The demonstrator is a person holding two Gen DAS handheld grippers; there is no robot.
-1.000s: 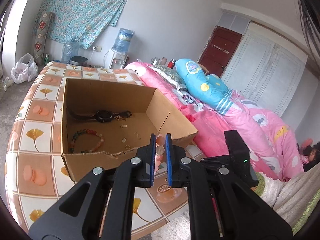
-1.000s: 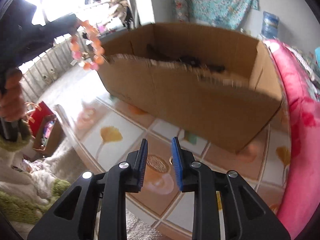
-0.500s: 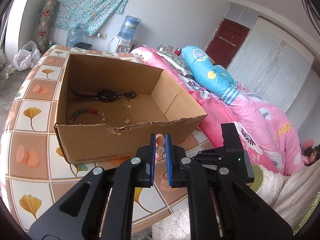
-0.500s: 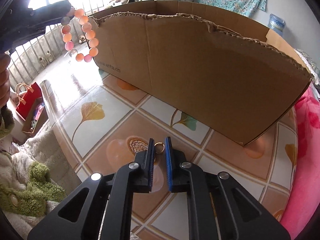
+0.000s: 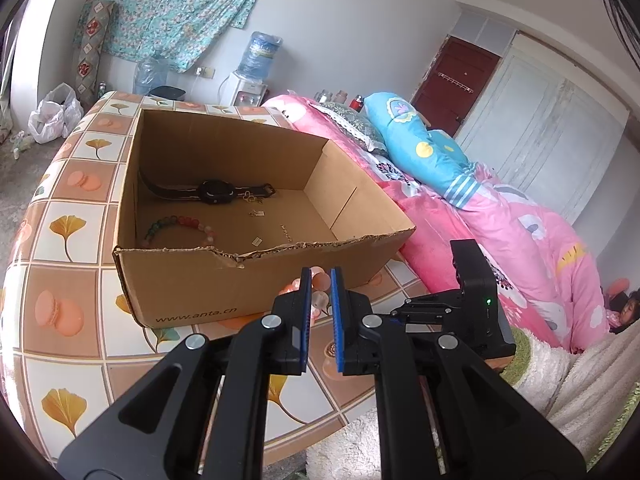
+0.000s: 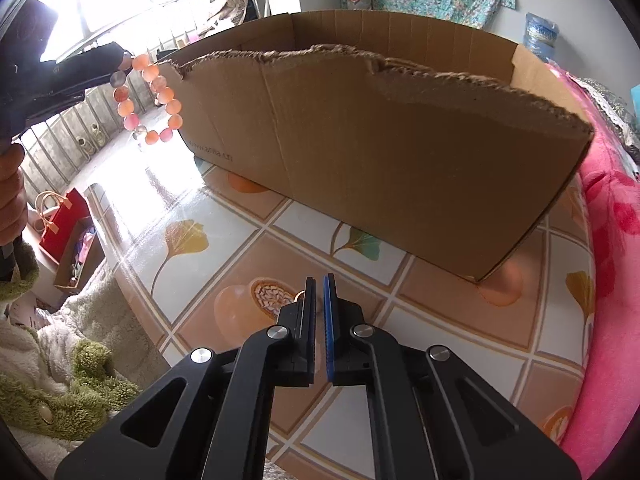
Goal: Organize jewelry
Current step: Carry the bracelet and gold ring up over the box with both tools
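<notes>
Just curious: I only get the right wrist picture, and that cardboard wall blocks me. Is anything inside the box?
Observer: Yes. The left wrist view looks over it: a black watch lies on the box floor.
Visitor: Anything else?
Observer: A bracelet of green and red beads, nearer the front wall.
Visitor: What grips the pink bracelet?
Observer: The left gripper, its blue pads shut on the beads.

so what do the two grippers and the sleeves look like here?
Both grippers, left and right, are matte black linkage frames with silver pivot screws and blue ribbed finger pads. A black box with a green LED sits on the right one. Sleeves are fluffy cream fleece with green trim.
</notes>
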